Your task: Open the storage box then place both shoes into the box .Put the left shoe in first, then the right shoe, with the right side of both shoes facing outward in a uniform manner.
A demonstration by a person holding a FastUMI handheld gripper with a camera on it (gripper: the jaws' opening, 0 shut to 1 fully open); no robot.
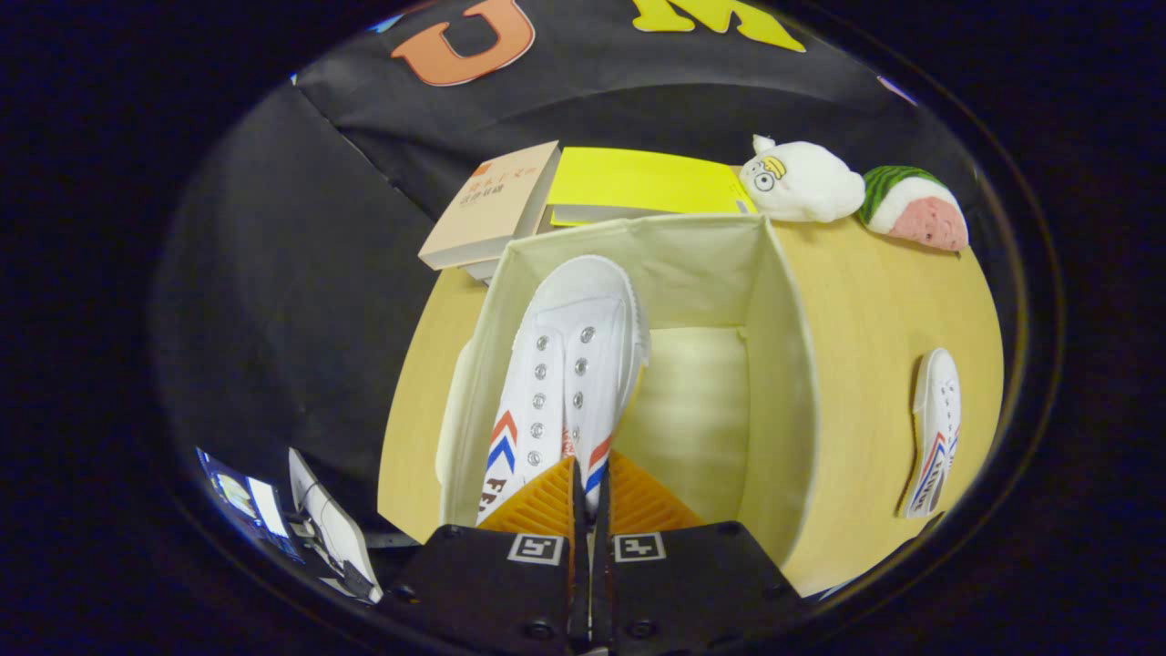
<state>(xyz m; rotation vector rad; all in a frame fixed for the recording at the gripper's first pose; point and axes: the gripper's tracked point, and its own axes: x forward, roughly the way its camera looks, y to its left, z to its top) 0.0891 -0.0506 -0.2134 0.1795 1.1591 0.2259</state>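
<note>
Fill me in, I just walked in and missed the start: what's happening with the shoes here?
A handheld gripper is pinched shut on the heel of a white shoe, holding it inside the open storage box near the box's left wall. The second shoe lies on the table, right of the box.

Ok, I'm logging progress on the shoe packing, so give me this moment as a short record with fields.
box: open fabric box on the wooden table
held shoe: white shoe hanging toe-first into the box
gripper: gripper shut on the shoe's heel end
other shoe: second shoe lying on the table, right of the box
beyond box: two books, two soft toys
progress: first shoe going in, second not yet picked
</note>
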